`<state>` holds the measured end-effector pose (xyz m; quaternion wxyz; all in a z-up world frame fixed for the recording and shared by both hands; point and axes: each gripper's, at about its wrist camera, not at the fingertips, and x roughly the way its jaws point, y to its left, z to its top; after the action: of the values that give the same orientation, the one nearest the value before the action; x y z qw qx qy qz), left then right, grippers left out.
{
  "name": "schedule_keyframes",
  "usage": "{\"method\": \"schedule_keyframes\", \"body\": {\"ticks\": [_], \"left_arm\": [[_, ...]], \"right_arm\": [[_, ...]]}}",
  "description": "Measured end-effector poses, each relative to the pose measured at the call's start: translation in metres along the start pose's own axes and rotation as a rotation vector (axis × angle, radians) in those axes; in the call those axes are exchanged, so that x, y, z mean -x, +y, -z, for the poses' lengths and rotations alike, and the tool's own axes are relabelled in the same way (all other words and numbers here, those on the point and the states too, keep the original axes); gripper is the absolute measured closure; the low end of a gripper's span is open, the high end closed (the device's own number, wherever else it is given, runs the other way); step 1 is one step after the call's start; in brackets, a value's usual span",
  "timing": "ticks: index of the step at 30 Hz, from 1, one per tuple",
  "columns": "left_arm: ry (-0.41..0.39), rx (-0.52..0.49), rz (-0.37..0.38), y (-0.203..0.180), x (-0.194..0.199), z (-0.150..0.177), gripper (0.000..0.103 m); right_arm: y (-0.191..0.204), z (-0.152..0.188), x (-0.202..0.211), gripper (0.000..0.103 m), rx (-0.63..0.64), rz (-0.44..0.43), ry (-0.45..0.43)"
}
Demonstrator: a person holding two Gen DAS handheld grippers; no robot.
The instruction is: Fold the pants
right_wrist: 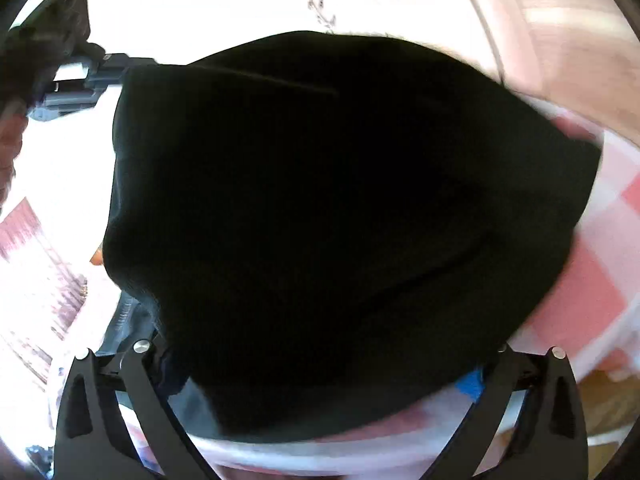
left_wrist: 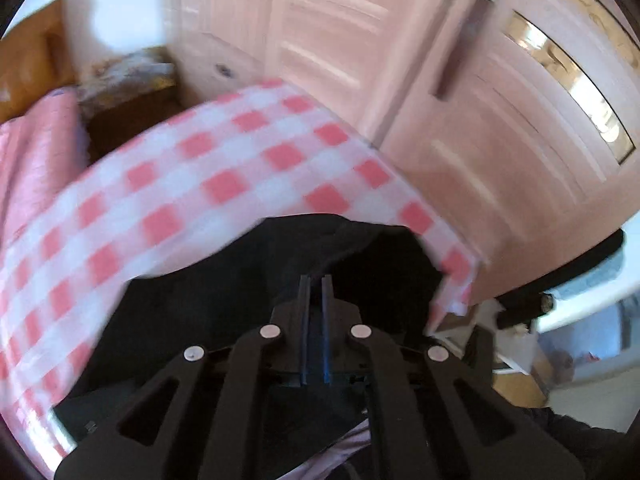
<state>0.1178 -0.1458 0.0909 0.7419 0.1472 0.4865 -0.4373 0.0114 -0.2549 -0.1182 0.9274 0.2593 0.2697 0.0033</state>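
The left tongs (left_wrist: 316,280) are clenched, the two blue-lined fingers (left_wrist: 306,320) almost parallel with only a thin slit between them; black cloth of the pants (left_wrist: 240,280) bunches just beyond the tips, but whether any of it is pinched in that slit I cannot tell; the pants lie dark and crumpled on the near part of a bench covered by a red-and-white checked cloth (left_wrist: 224,172), which stretches away to the left and far side; the picture is blurred; beyond the bench, on the far right, stand pale pink wardrobe doors (left_wrist: 500,128) with a long dark handle (left_wrist: 460,48); on the far left a pink bedspread (left_wrist: 36,152) and a wooden headboard (left_wrist: 28,60) show

In the right wrist view the pants (right_wrist: 340,220) fill nearly the whole frame as a black mass raised in front of the camera, draped over the right tongs (right_wrist: 320,380); the fingertips are hidden under the cloth, only the black linkage arms and a scrap of blue pad (right_wrist: 472,384) showing at the near right, so whether these tongs are clenched or released cannot be told; the checked cloth (right_wrist: 592,280) shows at the right edge below the pants; at the far left the other tool (right_wrist: 80,84) pokes in against a bright, washed-out background
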Motion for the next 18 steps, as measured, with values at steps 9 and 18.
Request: {"method": "schedule_keyframes", "body": {"ticks": [9, 18], "left_arm": [[0.122, -0.190, 0.228, -0.135, -0.078, -0.055, 0.042], [0.404, -0.078, -0.002, -0.100, -0.175, -0.049, 0.019]], "right_arm": [[-0.008, 0.006, 0.009, 0.005, 0.050, -0.061, -0.051], [-0.043, -0.005, 0.020, 0.020, -0.093, -0.113, -0.156]]}}
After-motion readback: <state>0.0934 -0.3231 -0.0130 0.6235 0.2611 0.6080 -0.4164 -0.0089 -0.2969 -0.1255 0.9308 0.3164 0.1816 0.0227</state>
